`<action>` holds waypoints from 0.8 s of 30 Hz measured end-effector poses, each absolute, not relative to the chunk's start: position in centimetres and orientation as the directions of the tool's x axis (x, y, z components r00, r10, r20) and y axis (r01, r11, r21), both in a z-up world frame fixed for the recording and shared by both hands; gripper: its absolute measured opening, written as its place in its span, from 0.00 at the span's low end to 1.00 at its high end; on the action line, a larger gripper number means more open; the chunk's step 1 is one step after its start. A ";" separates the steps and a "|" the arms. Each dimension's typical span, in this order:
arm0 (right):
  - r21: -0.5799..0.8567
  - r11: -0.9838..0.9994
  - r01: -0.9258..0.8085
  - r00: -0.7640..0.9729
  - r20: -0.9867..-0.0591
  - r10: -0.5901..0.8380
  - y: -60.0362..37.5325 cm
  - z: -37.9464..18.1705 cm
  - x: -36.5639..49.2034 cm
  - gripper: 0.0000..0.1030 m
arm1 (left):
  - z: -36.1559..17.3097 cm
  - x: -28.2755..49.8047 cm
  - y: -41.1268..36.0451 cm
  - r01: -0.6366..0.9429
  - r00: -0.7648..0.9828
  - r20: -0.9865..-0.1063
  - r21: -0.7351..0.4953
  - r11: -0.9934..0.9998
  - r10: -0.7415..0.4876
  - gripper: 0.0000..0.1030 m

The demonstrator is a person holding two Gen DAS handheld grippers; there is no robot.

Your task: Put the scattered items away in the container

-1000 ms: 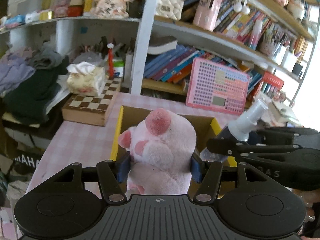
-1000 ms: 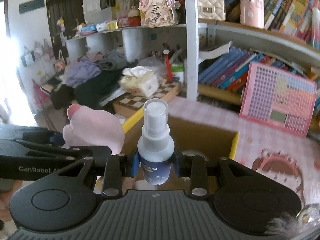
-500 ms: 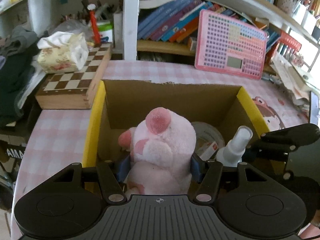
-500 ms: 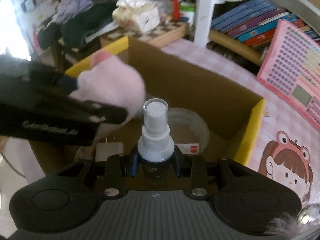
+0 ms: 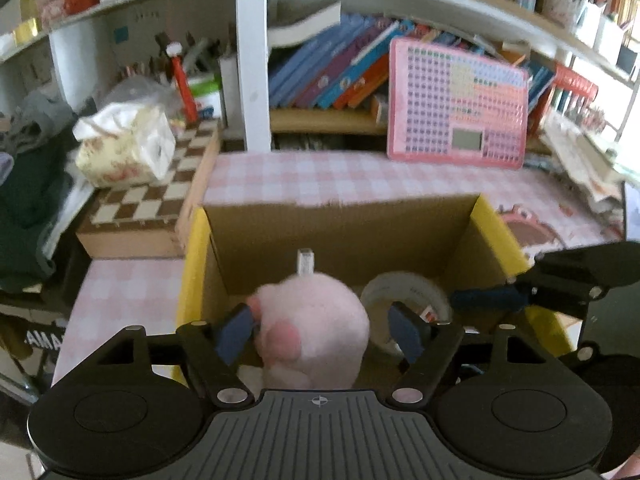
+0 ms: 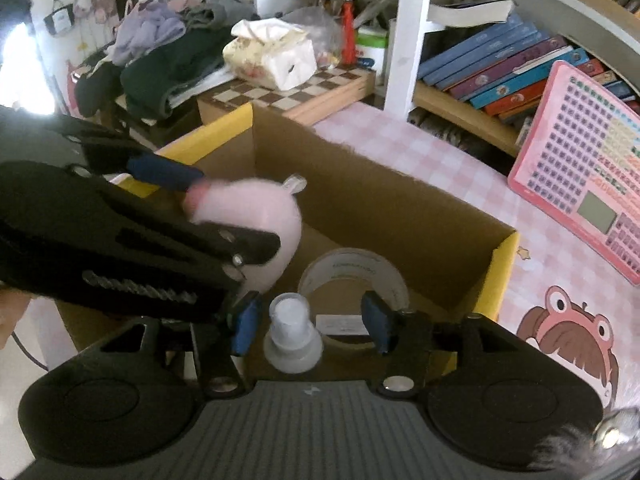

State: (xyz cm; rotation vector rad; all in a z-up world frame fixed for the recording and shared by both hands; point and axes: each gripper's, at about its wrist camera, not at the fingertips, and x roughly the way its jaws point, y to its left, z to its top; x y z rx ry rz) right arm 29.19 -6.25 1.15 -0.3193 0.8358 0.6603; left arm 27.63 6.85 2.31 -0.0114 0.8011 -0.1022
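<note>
Left wrist view: one pink plush toy (image 5: 316, 328), one tape roll (image 5: 404, 292) and one spray bottle (image 6: 294, 336), all down in the cardboard box (image 5: 340, 232) on the checkered bench (image 5: 320, 178). Chessboard (image 5: 160, 196) with a tissue pack (image 5: 128, 148) sits left. Left gripper (image 5: 320, 330) fingers are spread wide, plush loose between them. Right gripper (image 6: 310, 322) fingers are spread too, bottle standing between, untouched.
</note>
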 end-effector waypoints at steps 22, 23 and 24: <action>0.012 0.888 -0.459 0.742 -0.545 0.391 -10.4 9.8 18.4 0.76 | 11.0 13.0 8.6 0.039 0.882 -0.468 -0.038 0.999 -0.052 0.92; 0.013 0.893 -0.450 0.750 -0.537 0.386 -10.6 10.0 17.7 0.76 | 11.0 12.3 8.8 0.032 0.885 -0.463 -0.037 0.999 -0.046 0.92; 0.013 0.898 -0.440 0.759 -0.529 0.379 -10.7 10.2 17.0 0.77 | 11.0 11.7 8.9 0.028 0.887 -0.460 -0.040 0.999 -0.043 0.92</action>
